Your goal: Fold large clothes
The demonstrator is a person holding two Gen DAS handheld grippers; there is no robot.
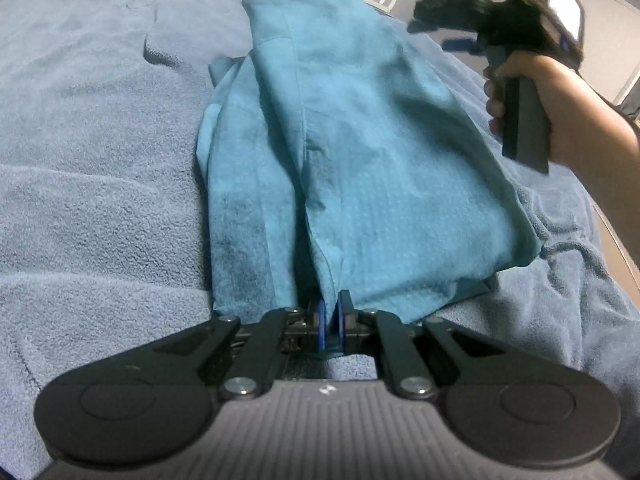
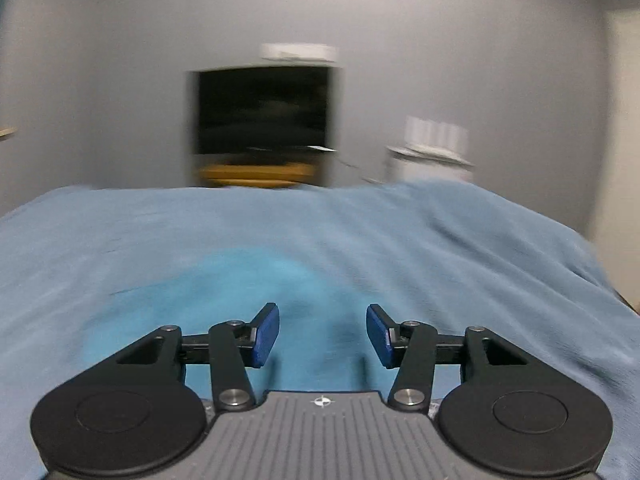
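Note:
A teal garment [image 1: 340, 152] lies folded into a long strip on a blue fleece blanket [image 1: 92, 160]. My left gripper [image 1: 331, 322] is shut on the garment's near edge, cloth pinched between its blue pads. My right gripper [image 2: 323, 334] is open and empty, hovering above the garment [image 2: 260, 288], which looks blurred below it. In the left wrist view the right gripper [image 1: 420, 20] shows at the upper right, held in a hand above the garment's right side.
The blanket [image 2: 440, 240] covers the whole bed. A dark TV screen [image 2: 264, 112] on a wooden stand sits against the grey wall beyond the bed. A white rack [image 2: 432, 148] stands to its right. The right wrist view is motion-blurred.

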